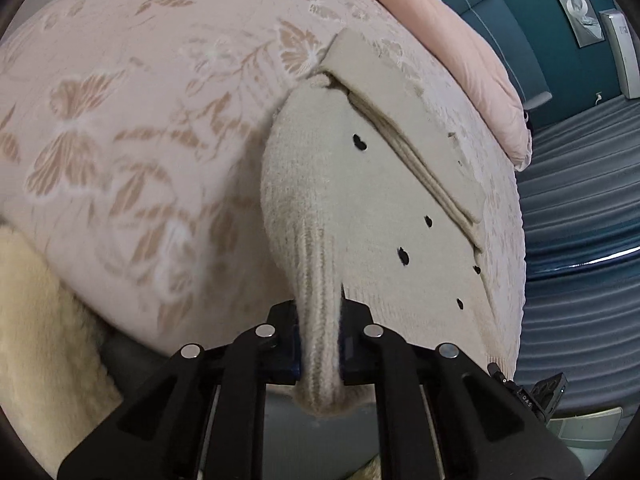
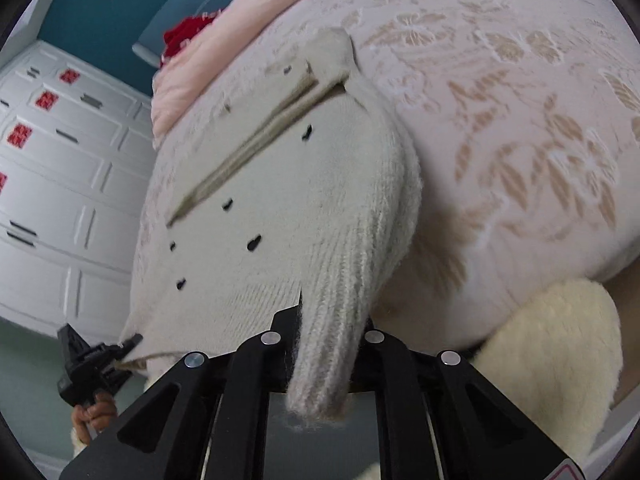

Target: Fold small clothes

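A small cream knit sweater (image 1: 400, 208) with small black marks lies on a pink bedspread with a butterfly pattern (image 1: 132, 132). It also shows in the right wrist view (image 2: 280, 200). My left gripper (image 1: 320, 348) is shut on a ribbed sleeve cuff (image 1: 320, 340) at the sweater's near left corner. My right gripper (image 2: 324, 356) is shut on the other ribbed sleeve cuff (image 2: 332, 332) at the near right corner. A folded panel of the sweater (image 1: 404, 120) lies along its far side. The right gripper also shows in the left wrist view (image 1: 540, 392), and the left one in the right wrist view (image 2: 92, 364).
A fluffy cream blanket (image 1: 36, 340) hangs off the bed's near edge, also in the right wrist view (image 2: 552, 360). A pink quilt (image 1: 472, 44) and a red item (image 2: 184, 38) lie at the head of the bed. White cabinets (image 2: 60, 184) and a teal wall (image 1: 520, 20) stand beyond.
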Demonstrator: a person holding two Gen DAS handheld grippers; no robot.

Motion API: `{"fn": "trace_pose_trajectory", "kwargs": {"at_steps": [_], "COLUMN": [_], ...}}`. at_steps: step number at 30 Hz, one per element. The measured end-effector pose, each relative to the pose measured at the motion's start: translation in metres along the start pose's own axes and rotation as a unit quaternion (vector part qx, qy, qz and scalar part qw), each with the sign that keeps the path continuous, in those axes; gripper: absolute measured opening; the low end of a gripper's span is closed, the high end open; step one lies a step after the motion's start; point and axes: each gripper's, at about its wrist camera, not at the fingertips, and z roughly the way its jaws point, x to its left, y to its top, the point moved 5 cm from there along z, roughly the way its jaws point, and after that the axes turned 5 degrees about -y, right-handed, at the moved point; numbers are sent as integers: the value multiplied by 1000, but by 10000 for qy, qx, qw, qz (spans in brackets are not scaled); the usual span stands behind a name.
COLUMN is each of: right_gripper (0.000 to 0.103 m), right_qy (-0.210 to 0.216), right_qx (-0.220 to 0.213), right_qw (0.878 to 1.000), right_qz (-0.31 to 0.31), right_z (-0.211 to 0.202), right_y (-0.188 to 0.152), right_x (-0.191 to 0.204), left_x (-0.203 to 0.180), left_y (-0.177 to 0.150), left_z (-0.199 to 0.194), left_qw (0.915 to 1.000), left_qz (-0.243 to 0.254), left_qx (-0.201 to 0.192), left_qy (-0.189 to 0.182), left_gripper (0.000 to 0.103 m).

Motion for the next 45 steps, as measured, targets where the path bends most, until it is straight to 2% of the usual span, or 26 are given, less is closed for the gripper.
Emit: {"fn": "trace_pose_trajectory", "kwargs": {"at_steps": [2,4,5,8,11,13,16,18,19,20,21,22,23,24,25,26,27,28,30,33,38,41,43,44,45], "right_gripper": [9,9,9,9,9,9,10,12,16,18,21,25,26,29,38,45,58,62,65,66,67,73,73,73,67], "right_qy": [-357,-683,-709,-596,-238,203,714,978,1083,1071,931,740,537,419,420,425,324,155,-225,-707,-1014,-1269,-1412,-1369,-1311], "right_qx": [634,1231,1443,1579,1334,895,36,-458,-682,-954,-1191,-1337,-1408,-1464,-1544,-1661,-1783,-1905,-1996,-1763,-1603,-1316,-1210,-1193,-1188], "right_qw": [9958,9844,9798,9768,9844,9926,9964,9939,9917,9897,9885,9881,9883,9878,9863,9844,9828,9812,9796,9814,9806,9806,9807,9819,9829], "right_qz": [-554,-1056,-1193,-1318,-1126,-794,-465,-244,-128,-43,53,165,247,333,390,387,357,277,4,-264,-489,-714,-600,-541,-501], "right_z": [11,19,19,-2,-32,-51,-62,-51,-42,-33,-23,-13,-6,-4,-4,-8,-14,-19,-20,-4,25,52,66,70,73], "right_y": [-38,-69,-80,-83,-62,-27,41,86,104,124,138,149,157,158,159,157,154,149,141,142,170,184,191,191,191], "right_x": [-10,-18,-22,-20,-10,1,21,32,39,41,40,39,37,38,35,32,29,24,14,2,1,3,-2,-3,-3], "left_x": [13,24,29,34,28,13,-24,-48,-61,-72,-78,-78,-79,-75,-68,-63,-56,-50,-40,-40,-73,-80,-69,-61,-54], "left_y": [-34,-63,-77,-104,-104,-86,-34,6,29,48,67,83,96,106,113,118,116,113,105,108,126,140,146,145,143], "left_z": [-6,-12,-14,-26,-48,-61,-61,-52,-44,-36,-27,-21,-12,-5,1,4,3,0,-3,11,77,119,143,153,158], "left_qw": [9996,9984,9975,9949,9953,9961,9958,9932,9910,9884,9850,9809,9778,9756,9753,9776,9800,9806,9792,9750,9673,9706,9778,9809,9820], "left_qz": [71,177,208,320,384,569,880,1152,1271,1357,1412,1391,1309,1271,1200,1163,1184,1218,1350,1644,2246,2173,1824,1597,1445], "left_qx": [214,416,555,853,799,621,260,-175,-424,-684,-992,-1330,-1579,-1690,-1634,-1491,-1363,-1310,-1270,-1109,-646,-372,-53,105,177], "left_qy": [169,352,396,439,390,278,-21,62,29,-33,69,284,432,591,870,926,834,802,823,1007,989,971,1028,1102,1202], "left_gripper": [10,10,10,10,10,10,11,15,17,22,43,56,80,83,83,83,83,84,88,89,92,93,92,85,66]}}
